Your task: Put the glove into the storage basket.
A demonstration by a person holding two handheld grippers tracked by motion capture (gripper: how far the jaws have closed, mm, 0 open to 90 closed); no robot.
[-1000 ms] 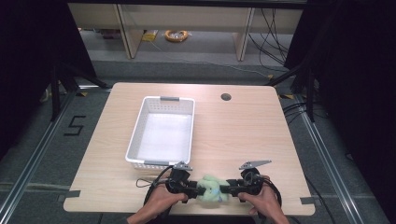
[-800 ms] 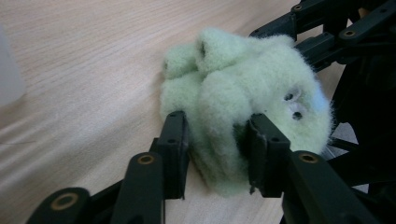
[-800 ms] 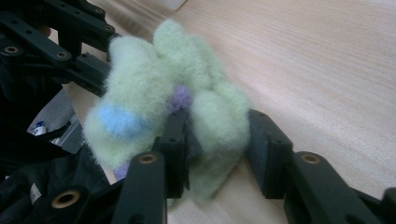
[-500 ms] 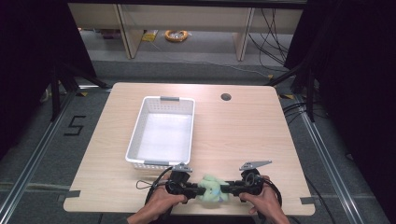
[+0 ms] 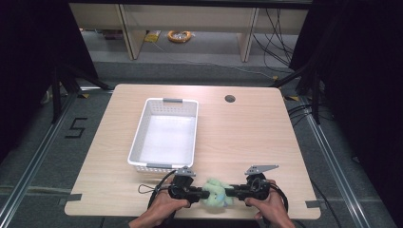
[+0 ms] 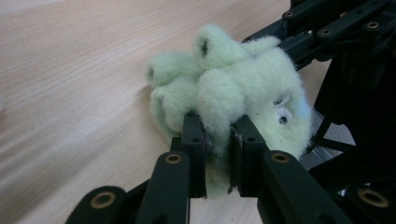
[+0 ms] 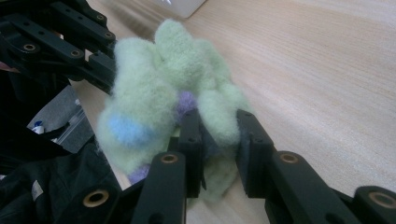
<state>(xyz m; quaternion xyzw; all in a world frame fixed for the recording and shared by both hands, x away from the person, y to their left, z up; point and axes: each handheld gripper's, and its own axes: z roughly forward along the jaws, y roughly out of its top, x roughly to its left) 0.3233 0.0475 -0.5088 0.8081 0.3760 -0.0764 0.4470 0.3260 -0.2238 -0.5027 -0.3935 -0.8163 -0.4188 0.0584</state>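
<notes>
Left gripper point(image 5: 198, 193): jaws have just been closing and now pinch a fold of the plush toy point(image 5: 216, 192) from its left side; in the left gripper view point(image 6: 217, 140) the pads bite only a thin tuft of fleece.
Right gripper point(image 5: 232, 192): jaws have likewise just been closing and squeeze a limb of the toy from the right point(image 7: 219, 133); the hold looks shallow too.
Toy: pale green, soft, at the near edge of the table point(image 5: 247, 137), between the two grippers, well short of the basket point(image 5: 164, 135).
Risk, grip: judged from the thin bites, fleece could slide out of either pair of pads on lifting, and the toy would swing from the other.
Risk, pull: if the hands draw apart, the toy may stretch or tear free.
Risk, edge: a drop here could send it off the near edge onto the floor.
Risk, basket: carried low, a dangling limb might catch the near rim.
</notes>
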